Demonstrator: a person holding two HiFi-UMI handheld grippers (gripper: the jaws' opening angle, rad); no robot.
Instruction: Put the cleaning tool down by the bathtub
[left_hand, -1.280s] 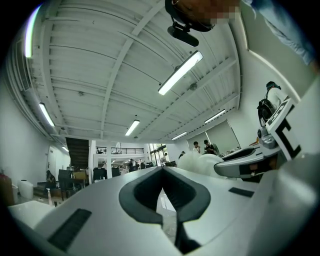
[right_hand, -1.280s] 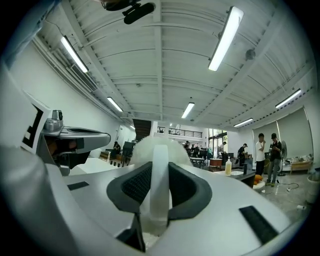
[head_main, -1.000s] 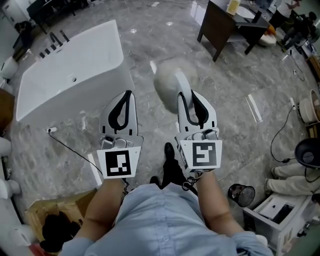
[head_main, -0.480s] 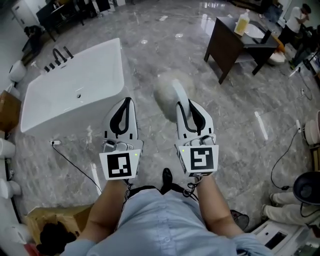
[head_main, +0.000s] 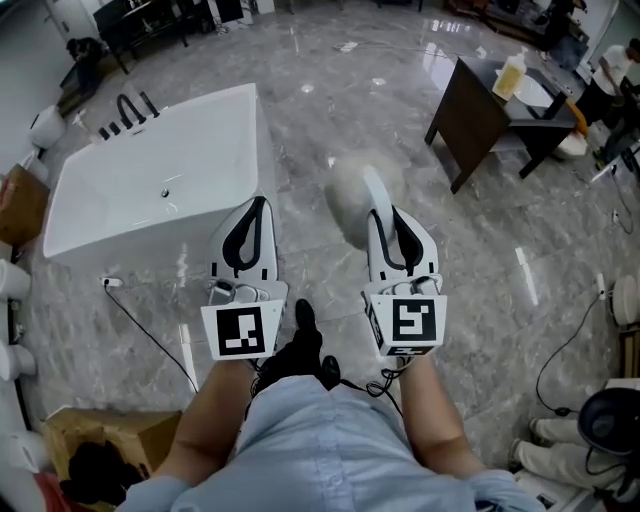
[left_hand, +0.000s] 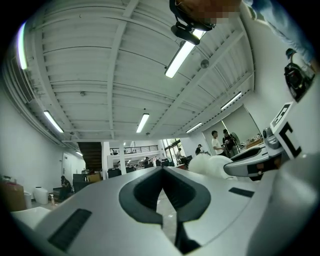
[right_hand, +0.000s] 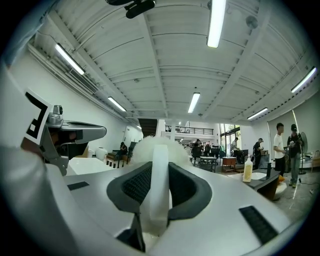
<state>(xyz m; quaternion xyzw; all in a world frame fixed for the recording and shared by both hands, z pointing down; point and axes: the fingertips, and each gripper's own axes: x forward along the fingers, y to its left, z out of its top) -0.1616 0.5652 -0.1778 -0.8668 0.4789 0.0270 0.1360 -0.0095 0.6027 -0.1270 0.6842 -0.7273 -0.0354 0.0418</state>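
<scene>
Right tongs (head_main: 396, 214) clamp the plastic handle of the fluffy white cleaning duster (head_main: 348, 192), held up near the white rectangular bathtub (head_main: 150, 185), left tongs (head_main: 254, 203) closed on nothing; mid-carry I reckon, next lower it beside the tub and release.

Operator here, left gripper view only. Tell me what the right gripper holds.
Observer: The right gripper is shut on the white handle of the fluffy-headed cleaning tool.
Operator: Give me the bathtub's place.
Observer: The white bathtub stands on the floor ahead of the left gripper, off to its left in the head view.
Operator: Report anything lying near it.
Observer: A black cable runs over the floor by the tub's near side.
</scene>
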